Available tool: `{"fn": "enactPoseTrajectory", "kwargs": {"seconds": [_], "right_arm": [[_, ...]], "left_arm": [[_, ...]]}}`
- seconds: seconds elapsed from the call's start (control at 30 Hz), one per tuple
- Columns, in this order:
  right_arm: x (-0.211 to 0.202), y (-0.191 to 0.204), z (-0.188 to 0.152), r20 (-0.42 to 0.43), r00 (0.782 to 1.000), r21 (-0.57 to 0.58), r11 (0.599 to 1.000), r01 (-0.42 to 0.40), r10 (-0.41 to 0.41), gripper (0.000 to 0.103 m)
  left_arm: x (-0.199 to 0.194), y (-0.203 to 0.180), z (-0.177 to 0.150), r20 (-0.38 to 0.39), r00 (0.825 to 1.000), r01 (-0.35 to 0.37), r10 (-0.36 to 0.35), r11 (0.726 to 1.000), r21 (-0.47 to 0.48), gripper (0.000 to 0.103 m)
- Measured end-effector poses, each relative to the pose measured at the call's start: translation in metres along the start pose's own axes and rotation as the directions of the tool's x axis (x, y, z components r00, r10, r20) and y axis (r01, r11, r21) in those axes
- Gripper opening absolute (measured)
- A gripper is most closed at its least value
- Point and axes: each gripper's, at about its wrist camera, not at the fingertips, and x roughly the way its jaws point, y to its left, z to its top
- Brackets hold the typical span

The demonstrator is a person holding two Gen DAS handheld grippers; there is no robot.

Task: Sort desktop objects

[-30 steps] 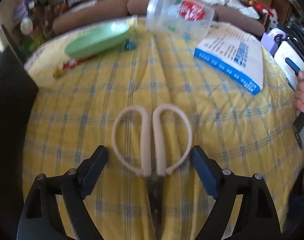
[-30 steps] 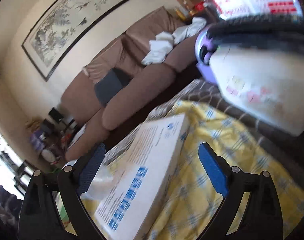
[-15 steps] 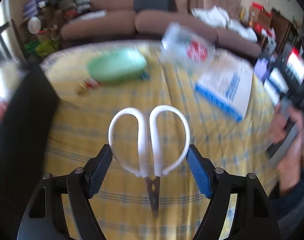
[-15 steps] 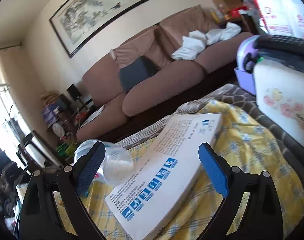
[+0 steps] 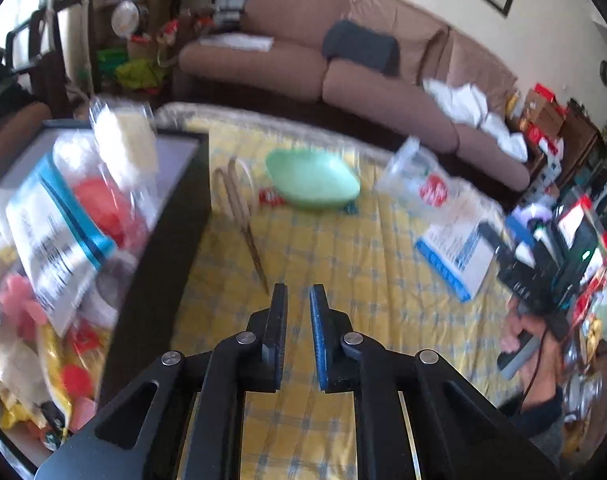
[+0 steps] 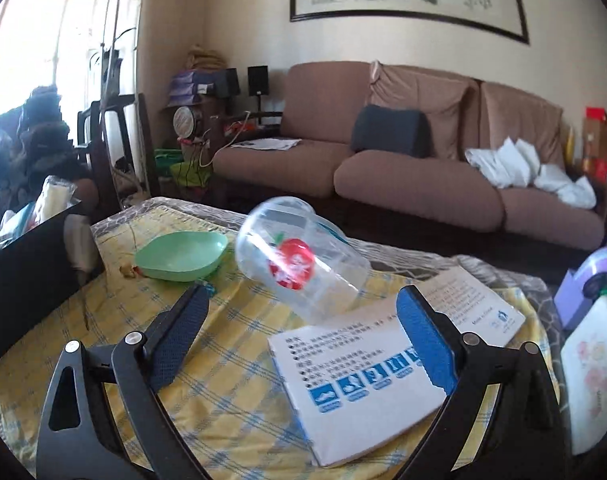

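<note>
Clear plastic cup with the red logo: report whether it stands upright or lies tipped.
Tipped. The clear plastic cup lies on its side on the yellow checked cloth, its rim end against the white booklet.

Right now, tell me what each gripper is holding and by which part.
Nothing is held. The left gripper has just been closing on nothing, with the scissors clear of it; the right gripper stands open and empty.

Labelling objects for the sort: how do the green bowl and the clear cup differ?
The green bowl is opaque, shallow and sits upright with its opening up. The clear cup is see-through, taller, carries a red round logo, and lies tipped on its side, leaning on the white box. Both lie on the yellow checked cloth, held by neither claw.
</note>
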Motion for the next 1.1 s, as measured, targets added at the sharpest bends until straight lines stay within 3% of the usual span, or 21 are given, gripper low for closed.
{"fn": "enactPoseTrajectory", "kwargs": {"seconds": [0.07,0.13,0.17,0.2,0.3,0.4,0.47,0.57,0.6,0.63,0.7,0.73,0.8,0.83,0.9,0.97,1.0,1.07,1.1], "right_arm": [[-0.003,0.009,0.001,-0.002,1.0,0.002,1.0,0.007,-0.007,0.099],[0.001,0.015,0.005,-0.023,0.999,-0.01,1.0,0.026,-0.027,0.103],[0.007,0.019,0.011,-0.055,0.998,-0.047,0.999,0.02,-0.022,0.102],[0.013,0.021,0.018,-0.08,0.997,-0.087,0.996,0.015,-0.022,0.103],[0.049,0.032,0.05,-0.204,0.978,-0.3,0.954,-0.019,-0.044,0.103],[0.107,0.045,0.075,-0.371,0.921,-0.477,0.875,-0.078,-0.12,0.103],[0.141,0.051,0.082,-0.444,0.888,-0.499,0.856,-0.133,-0.121,0.103],[0.188,0.053,0.074,-0.584,0.809,-0.393,0.895,-0.212,-0.065,0.102],[0.197,0.052,0.065,-0.611,0.787,-0.362,0.913,-0.191,-0.078,0.102],[0.2,0.052,0.057,-0.604,0.786,-0.369,0.921,-0.128,-0.133,0.1],[0.191,0.054,0.051,-0.572,0.795,-0.339,0.941,-0.008,-0.2,0.097],[0.179,0.054,0.052,-0.553,0.815,-0.249,0.968,0.033,-0.17,0.096],[0.143,0.052,0.051,-0.439,0.896,-0.077,0.996,0.039,-0.069,0.095],[0.124,0.051,0.047,-0.368,0.928,-0.041,0.998,0.05,-0.062,0.095],[0.091,0.048,0.038,-0.236,0.97,0.031,0.997,0.071,-0.062,0.095],[0.087,0.04,0.055,-0.277,0.961,0.098,0.995,0.003,0.025,0.094],[0.076,0.037,0.068,-0.241,0.967,0.105,0.993,-0.058,0.082,0.091],[0.06,0.028,0.081,-0.173,0.981,0.116,0.991,-0.068,0.087,0.082],[0.054,0.022,0.084,-0.166,0.983,0.136,0.989,-0.056,0.079,0.078]], "left_arm": [[0.011,-0.001,-0.003,-0.027,0.998,-0.048,0.048,0.999,0.006,0.013],[0.021,0.001,-0.002,-0.005,1.0,0.004,-0.004,0.999,-0.047,0.031],[0.025,0.0,-0.002,0.01,1.0,0.021,-0.02,0.998,-0.06,0.052],[0.032,0.001,-0.002,0.02,0.999,0.034,-0.033,0.997,-0.073,0.065],[0.057,0.004,-0.002,-0.007,0.996,0.085,-0.086,0.99,-0.111,0.065],[0.072,0.011,-0.004,-0.021,0.996,0.084,-0.088,0.985,-0.154,0.065],[0.079,0.011,-0.006,-0.037,0.997,0.065,-0.072,0.986,-0.152,0.065],[0.085,0.011,-0.007,-0.061,0.998,0.021,-0.028,0.992,-0.121,0.065],[0.085,0.011,-0.007,-0.06,0.998,0.007,-0.014,0.994,-0.111,0.066],[0.086,0.01,-0.007,-0.059,0.998,-0.013,0.007,0.995,-0.102,0.066],[0.084,0.012,-0.008,-0.054,0.998,-0.035,0.03,0.996,-0.086,0.066],[0.085,0.011,-0.008,-0.051,0.998,-0.053,0.049,0.996,-0.078,0.066],[0.088,0.01,-0.009,-0.044,0.996,-0.082,0.079,0.995,-0.063,0.066],[0.092,0.007,-0.009,-0.039,0.995,-0.093,0.09,0.994,-0.055,0.066],[0.099,0.002,-0.003,-0.031,0.996,-0.091,0.09,0.994,-0.054,0.068],[0.111,-0.002,0.009,-0.017,0.996,-0.092,0.091,0.994,-0.056,0.072],[0.12,-0.004,0.019,-0.008,0.994,-0.113,0.112,0.993,-0.042,0.073],[0.136,-0.008,0.032,-0.008,0.984,-0.177,0.177,0.984,0.03,0.074],[0.147,-0.01,0.037,-0.017,0.97,-0.24,0.242,0.968,0.073,0.074]]}}
